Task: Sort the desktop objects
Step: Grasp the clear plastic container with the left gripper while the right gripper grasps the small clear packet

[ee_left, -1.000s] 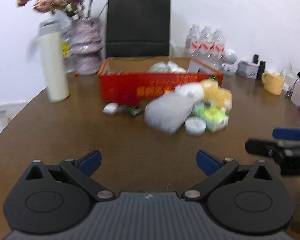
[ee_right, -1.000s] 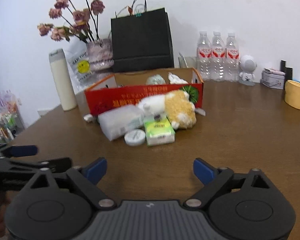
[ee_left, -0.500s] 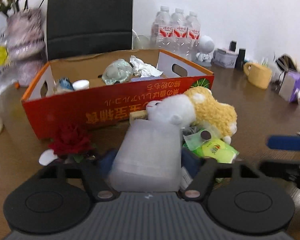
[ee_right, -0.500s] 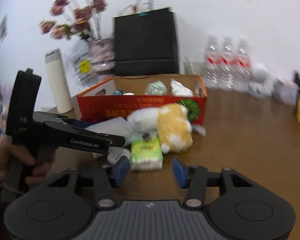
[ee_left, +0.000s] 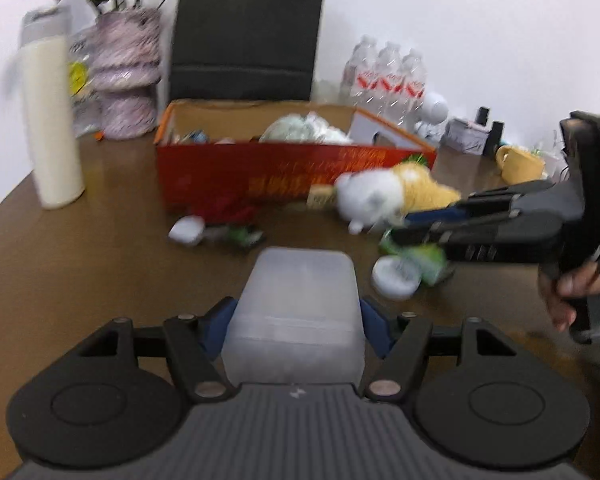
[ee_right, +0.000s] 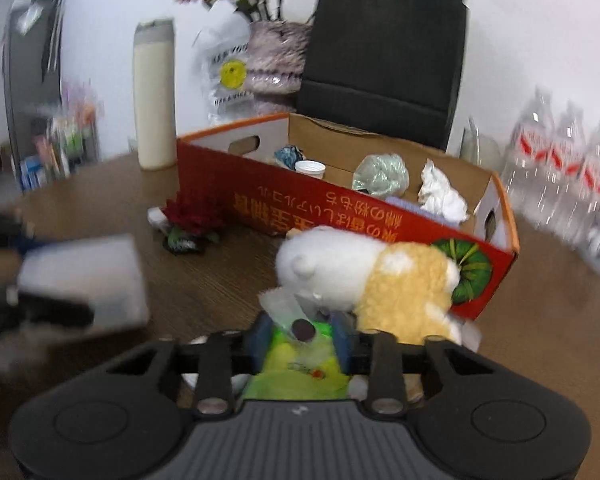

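Clear plastic box [ee_left: 296, 312], a second ago in the heap before the red carton [ee_left: 260, 172], now clamped in left tool [ee_left: 296, 320] above the worktop [ee_left: 100, 264]. Right tool [ee_right: 300, 338] closing round green tissue pack [ee_right: 296, 360] beside plush toy [ee_right: 364, 276]. Both pickups begun; carton next.

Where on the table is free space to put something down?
Bare wood lies between the cream bottle and the red box, and right of the box toward the water bottles. It is crowded in front of the box: plush toy, rose, round tin.
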The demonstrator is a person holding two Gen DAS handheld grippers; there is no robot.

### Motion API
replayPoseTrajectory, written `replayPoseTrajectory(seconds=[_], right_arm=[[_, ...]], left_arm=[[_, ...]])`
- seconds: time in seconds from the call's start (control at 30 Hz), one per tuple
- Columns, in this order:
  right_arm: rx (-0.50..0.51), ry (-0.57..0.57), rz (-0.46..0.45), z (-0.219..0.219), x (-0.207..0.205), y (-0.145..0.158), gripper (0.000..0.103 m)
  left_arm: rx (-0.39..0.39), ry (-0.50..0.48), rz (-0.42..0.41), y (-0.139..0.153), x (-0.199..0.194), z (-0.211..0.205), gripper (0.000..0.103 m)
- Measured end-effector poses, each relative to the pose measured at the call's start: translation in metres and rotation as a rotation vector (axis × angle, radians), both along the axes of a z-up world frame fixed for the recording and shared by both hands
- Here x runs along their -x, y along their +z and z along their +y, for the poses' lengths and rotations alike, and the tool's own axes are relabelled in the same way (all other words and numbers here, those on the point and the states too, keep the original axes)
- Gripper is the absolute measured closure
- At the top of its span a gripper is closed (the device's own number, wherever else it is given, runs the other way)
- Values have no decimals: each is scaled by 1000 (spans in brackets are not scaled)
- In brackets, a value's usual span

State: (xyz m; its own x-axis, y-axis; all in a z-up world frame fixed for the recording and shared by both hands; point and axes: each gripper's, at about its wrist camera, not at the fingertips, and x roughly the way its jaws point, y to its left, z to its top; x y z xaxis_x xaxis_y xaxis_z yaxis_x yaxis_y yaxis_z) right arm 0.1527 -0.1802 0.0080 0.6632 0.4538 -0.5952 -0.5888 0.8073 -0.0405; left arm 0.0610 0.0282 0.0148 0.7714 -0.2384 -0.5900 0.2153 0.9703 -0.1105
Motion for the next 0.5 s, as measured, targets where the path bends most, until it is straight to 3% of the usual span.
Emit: replayPoseTrajectory(seconds=[0.27,0.43,0.5], right_arm=[[-32,-75,5,5,11,8,88],[-57,-106,-31,6,54,25,88],[-59,-99,-18,6,78,26,88]], left_arm=[[-38,61,8,2,21,2,35],[-34,64,35,-1,43,-5,33],[1,58,54,2,51,-7,23]])
